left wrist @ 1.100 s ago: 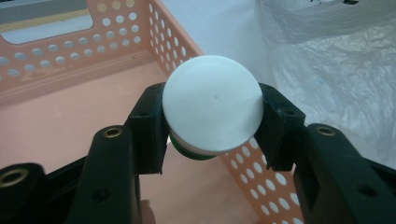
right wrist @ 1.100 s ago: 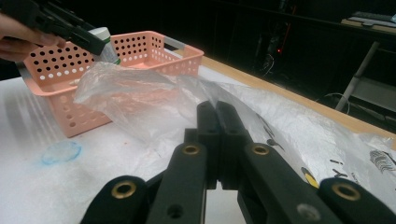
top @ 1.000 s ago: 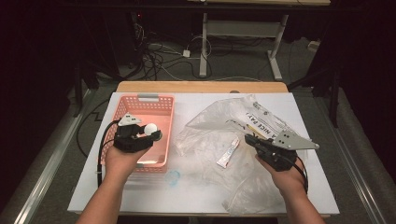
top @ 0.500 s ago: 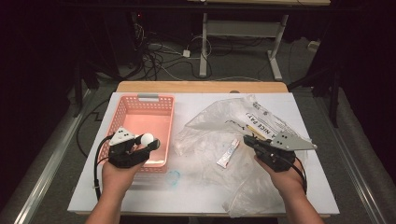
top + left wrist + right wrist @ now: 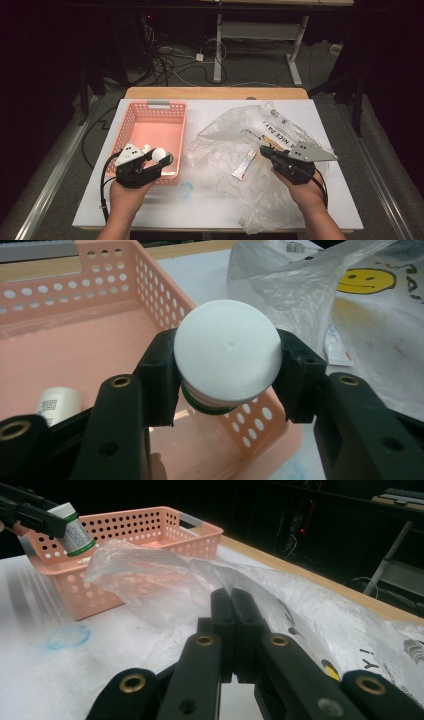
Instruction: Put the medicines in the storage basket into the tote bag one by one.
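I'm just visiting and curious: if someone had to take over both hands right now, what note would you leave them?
Left claw: shut on the white-capped bottle, held over the near right corner of the pink basket.
Right claw: shut, pinching the clear plastic bag.
Done: one small bottle already lies in the basket.
Left: probably drop the held bottle in; a small tube remains on the bag.

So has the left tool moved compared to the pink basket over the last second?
Yes. The left tool, shut on the white-capped bottle, pulled back toward the person, from over the pink basket to its near rim.
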Demonstrator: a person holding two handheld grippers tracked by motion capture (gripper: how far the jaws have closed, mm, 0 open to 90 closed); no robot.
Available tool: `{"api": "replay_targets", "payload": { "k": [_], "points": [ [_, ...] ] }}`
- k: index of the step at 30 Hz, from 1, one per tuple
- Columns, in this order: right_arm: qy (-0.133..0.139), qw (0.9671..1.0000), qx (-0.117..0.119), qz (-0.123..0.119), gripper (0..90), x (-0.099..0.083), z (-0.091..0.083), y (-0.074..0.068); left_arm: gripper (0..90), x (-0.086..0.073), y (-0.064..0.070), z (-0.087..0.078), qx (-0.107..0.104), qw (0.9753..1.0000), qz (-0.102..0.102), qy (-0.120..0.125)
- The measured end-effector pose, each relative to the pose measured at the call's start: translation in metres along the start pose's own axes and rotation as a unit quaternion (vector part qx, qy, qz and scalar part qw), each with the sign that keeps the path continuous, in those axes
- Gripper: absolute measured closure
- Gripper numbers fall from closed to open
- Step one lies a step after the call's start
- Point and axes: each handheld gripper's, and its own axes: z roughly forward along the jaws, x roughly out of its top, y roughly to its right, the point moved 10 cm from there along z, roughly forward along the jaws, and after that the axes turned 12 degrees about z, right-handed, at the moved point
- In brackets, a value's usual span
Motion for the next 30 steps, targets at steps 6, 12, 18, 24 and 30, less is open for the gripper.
{"api": "replay_targets", "payload": {
  "k": [6, 12, 18, 24, 30],
  "points": [
    [0.001, 1.0, 0.002, 0.001, 90.0, 0.0, 0.0, 0.0, 48.4, 0.012, 0.014, -0.005, -0.012, 0.9997, 0.017, 0.014],
    [-0.001, 1.0, 0.001, 0.0, 90.0, -0.001, 0.0, 0.0, 48.4, 0.024, 0.031, -0.01, -0.026, 0.9986, 0.036, 0.029],
    [0.0, 1.0, 0.002, 0.0, 90.0, -0.001, 0.001, 0.0, 48.4, 0.029, 0.043, -0.01, -0.041, 0.9976, 0.04, 0.037],
    [0.001, 1.0, 0.003, 0.0, 90.0, 0.0, 0.001, -0.002, 48.4, 0.029, 0.056, -0.004, -0.056, 0.9967, 0.046, 0.036],
    [0.001, 1.0, 0.004, 0.0, 90.0, 0.0, 0.001, -0.002, 48.4, 0.024, 0.072, 0.006, -0.074, 0.9954, 0.055, 0.026]
  ]
}}
